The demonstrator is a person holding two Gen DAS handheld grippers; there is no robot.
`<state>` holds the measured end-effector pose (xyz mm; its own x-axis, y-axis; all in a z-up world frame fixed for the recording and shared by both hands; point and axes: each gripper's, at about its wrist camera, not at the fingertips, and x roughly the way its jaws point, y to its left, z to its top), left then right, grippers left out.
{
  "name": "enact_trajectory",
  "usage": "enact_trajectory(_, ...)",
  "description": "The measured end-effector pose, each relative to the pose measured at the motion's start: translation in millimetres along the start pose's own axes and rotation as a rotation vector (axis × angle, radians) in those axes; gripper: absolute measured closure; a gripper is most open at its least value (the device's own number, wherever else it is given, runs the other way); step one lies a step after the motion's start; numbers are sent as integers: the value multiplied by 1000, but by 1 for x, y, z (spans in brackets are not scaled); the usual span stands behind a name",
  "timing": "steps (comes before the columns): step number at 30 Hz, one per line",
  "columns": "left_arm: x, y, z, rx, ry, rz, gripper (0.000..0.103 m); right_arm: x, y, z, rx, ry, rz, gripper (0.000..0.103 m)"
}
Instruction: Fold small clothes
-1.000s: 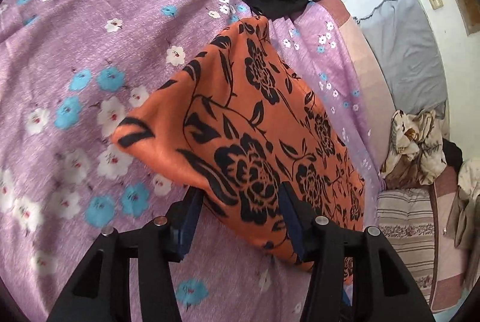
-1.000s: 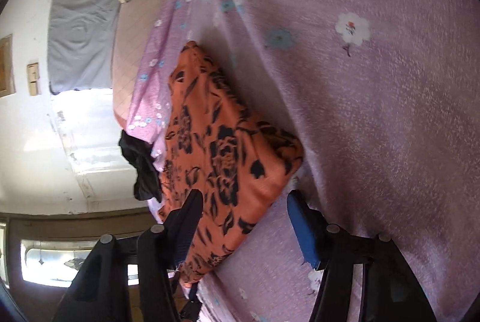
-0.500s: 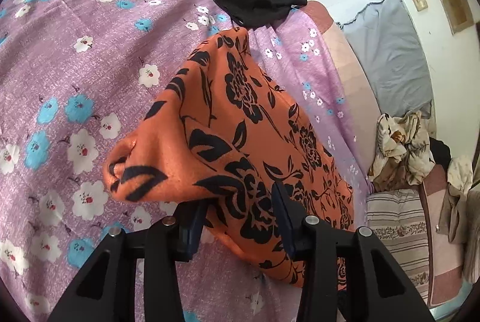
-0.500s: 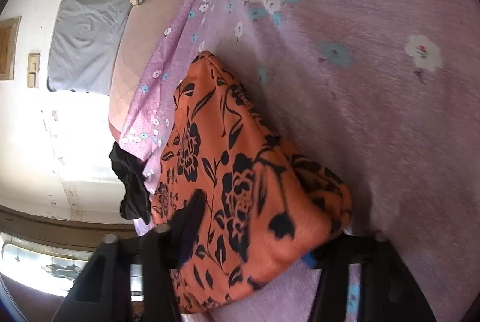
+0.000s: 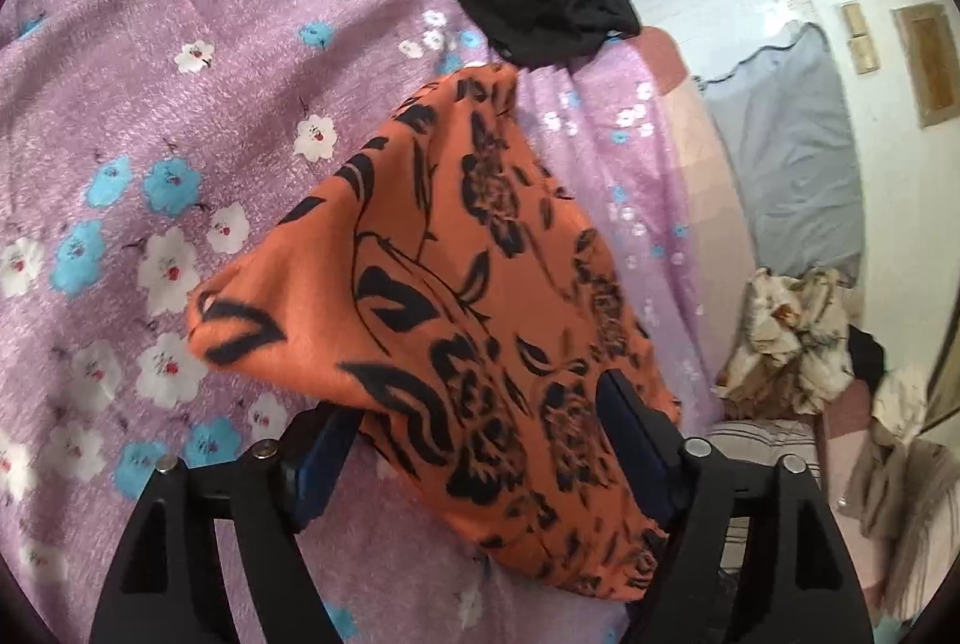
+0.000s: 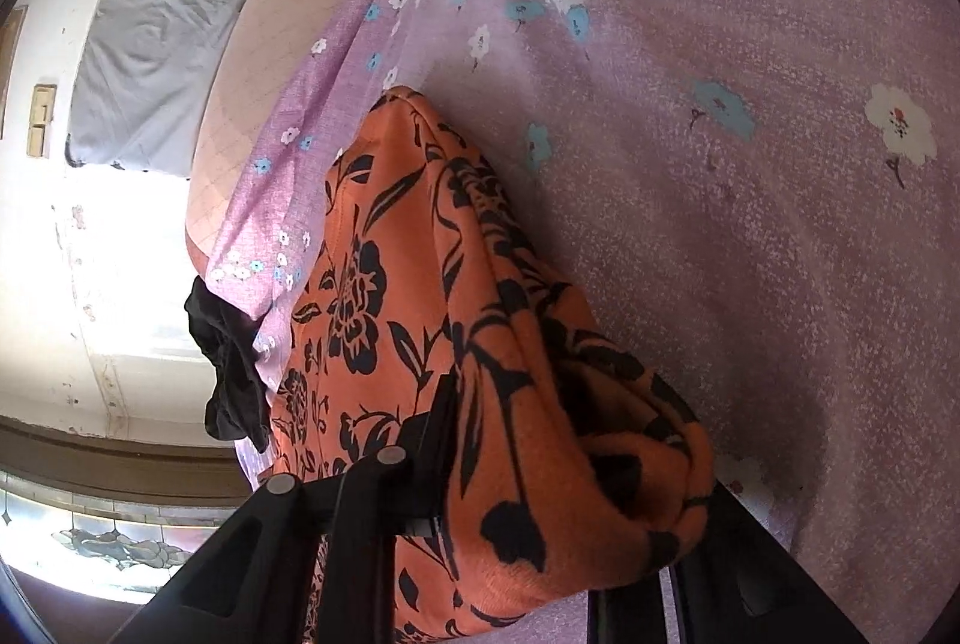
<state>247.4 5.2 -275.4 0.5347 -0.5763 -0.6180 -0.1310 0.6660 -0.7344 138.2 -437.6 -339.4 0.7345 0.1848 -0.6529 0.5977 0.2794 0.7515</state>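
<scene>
An orange garment with black flowers (image 5: 468,254) lies folded on the purple flowered bedsheet (image 5: 180,74), near the bed's edge. My left gripper (image 5: 474,404) has its jaws opening. The garment's near end sags between the two blue pads (image 5: 630,434), which stand apart from the cloth's bulk. In the right wrist view the same garment (image 6: 390,284) is bunched into a thick fold between the fingers of my right gripper (image 6: 576,440). Its jaws are closing on that fold. The left finger (image 6: 444,428) presses the cloth; the other is hidden under it.
A crumpled black garment (image 5: 540,8) sits at the bed's edge just beyond the orange one, also as black garment (image 6: 228,362). Past the edge are a grey cloth (image 5: 792,152), a beige patterned blanket (image 5: 786,338) and a striped cushion (image 5: 756,440). The bedsheet (image 6: 720,164) stretches wide.
The left jaws squeezed the garment's near end, then spread apart. The right gripper moved in over the garment's corner and narrowed on it, bunching the cloth up.
</scene>
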Motion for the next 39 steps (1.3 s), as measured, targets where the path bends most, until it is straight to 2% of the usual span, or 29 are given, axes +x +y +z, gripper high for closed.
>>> enact_trajectory(1,5,-1,1,14,-5,36,27,0,-1,1,-1,3,2,81)
enact_trajectory(2,8,-3,1,24,-6,66,42,1,-1,1,-4,5,3,81)
enact_trajectory(3,10,-6,0,51,-16,117,62,0,-1,1,-11,5,3,81)
enact_trajectory(6,14,-11,0,91,-9,171,82,-2,4,1,-53,-3,-7,83)
enact_trajectory(9,8,-16,-1,114,-17,165,88,-8,11,-1,-93,-26,0,84)
enact_trajectory(15,-29,-34,-9,201,-62,129,91,-35,37,-20,-285,-129,-11,86)
enact_trajectory(19,-58,-36,-19,243,-65,129,91,-63,39,-43,-377,-150,-12,86)
enact_trajectory(23,-63,-17,-35,276,-8,199,91,-85,21,-60,-363,-137,0,86)
enact_trajectory(25,-67,-1,-42,273,16,277,91,-82,8,-63,-335,-107,-16,85)
enact_trajectory(26,-73,4,-44,297,18,293,91,-78,4,-64,-326,-78,-31,85)
enact_trajectory(28,-95,7,-48,341,2,288,84,-71,-7,-61,-291,-30,-61,81)
enact_trajectory(30,-120,5,-49,387,-45,286,61,-70,-16,-55,-224,8,-40,77)
enact_trajectory(31,-133,1,-48,414,-86,303,56,-71,-21,-52,-183,19,-24,74)
enact_trajectory(33,-153,-11,-43,468,-162,304,43,-74,-30,-49,-105,25,13,47)
enact_trajectory(34,-158,-17,-40,487,-182,294,39,-76,-34,-50,-68,24,31,24)
enact_trajectory(35,-158,-25,-35,505,-196,286,31,-78,-39,-51,-25,14,57,23)
enact_trajectory(36,-154,-30,-30,515,-194,288,29,-81,-43,-52,10,5,88,23)
enact_trajectory(39,-126,-44,-22,543,-179,275,29,-83,-47,-57,17,11,108,23)
